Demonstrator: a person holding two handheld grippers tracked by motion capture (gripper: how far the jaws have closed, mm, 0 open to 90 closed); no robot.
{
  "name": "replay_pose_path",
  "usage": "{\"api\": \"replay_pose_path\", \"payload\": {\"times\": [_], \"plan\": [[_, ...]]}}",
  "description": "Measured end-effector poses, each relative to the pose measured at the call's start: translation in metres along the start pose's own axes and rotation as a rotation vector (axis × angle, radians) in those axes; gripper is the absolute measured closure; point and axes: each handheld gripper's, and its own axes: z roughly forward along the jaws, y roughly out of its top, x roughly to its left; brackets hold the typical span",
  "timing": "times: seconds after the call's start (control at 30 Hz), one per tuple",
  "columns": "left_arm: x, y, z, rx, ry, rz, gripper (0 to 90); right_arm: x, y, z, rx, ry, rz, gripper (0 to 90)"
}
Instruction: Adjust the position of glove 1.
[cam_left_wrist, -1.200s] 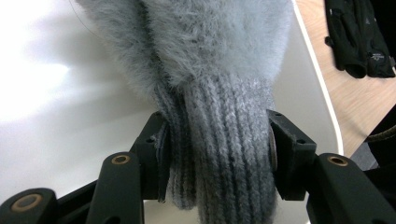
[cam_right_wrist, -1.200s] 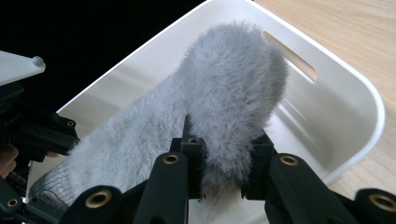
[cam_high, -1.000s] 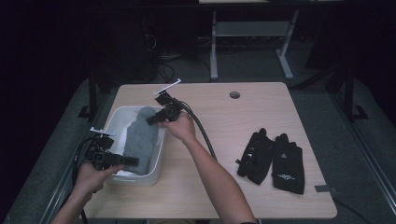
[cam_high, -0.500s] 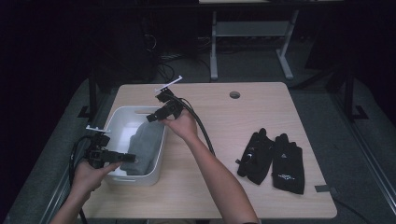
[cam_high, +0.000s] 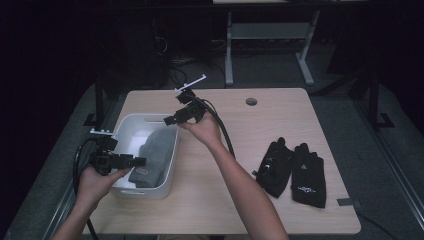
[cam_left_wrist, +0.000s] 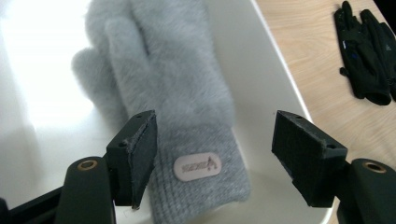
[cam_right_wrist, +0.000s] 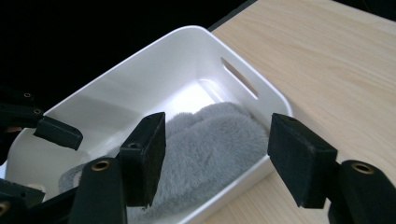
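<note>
A fluffy grey wool mitten (cam_high: 152, 155) lies flat inside the white plastic tub (cam_high: 131, 129) at the left side of the light wooden table (cam_high: 280, 200). A small pale label (cam_left_wrist: 196, 166) sits on its knitted cuff, at the near end of the tub.

The left gripper (cam_high: 141, 161) hangs over the near left edge of the tub. Its jaws have just been opening and now stand wide apart, with nothing pinched between them; the mitten's cuff lies below the gap. The right gripper (cam_high: 170, 120) hangs over the far right edge of the tub. Its jaws have just been opening too, and they are spread wide and hold nothing.

A pair of black gloves (cam_high: 295, 170) lies on the right side of the table, well apart from the tub.

What could go wrong now? The mitten is soft and fuzzy, so if a gripper dips back down, a jaw could catch in the fluff and pull the mitten up and out. A hand could also bump the tub wall and push the light tub along the table. The black cable (cam_high: 222, 131) trails close by the tub, and it could drag on the rim.
</note>
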Motion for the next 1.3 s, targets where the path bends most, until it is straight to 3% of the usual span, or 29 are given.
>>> {"api": "replay_pose_path", "payload": {"times": [0.43, 0.67, 1.3], "plan": [[-0.026, 0.013, 0.003, -0.041, -0.030, 0.066, 29.5, -0.012, -0.008, -0.040, -0.022, -0.028, -0.002, 33.3], [-0.038, 0.019, 0.005, -0.066, -0.052, 0.080, 28.0, -0.016, -0.011, -0.056, -0.034, -0.041, 0.003, 32.0], [-0.081, 0.032, 0.022, -0.059, -0.081, 0.173, 27.4, -0.036, -0.042, -0.117, -0.065, -0.103, 0.018, 29.3]]}}
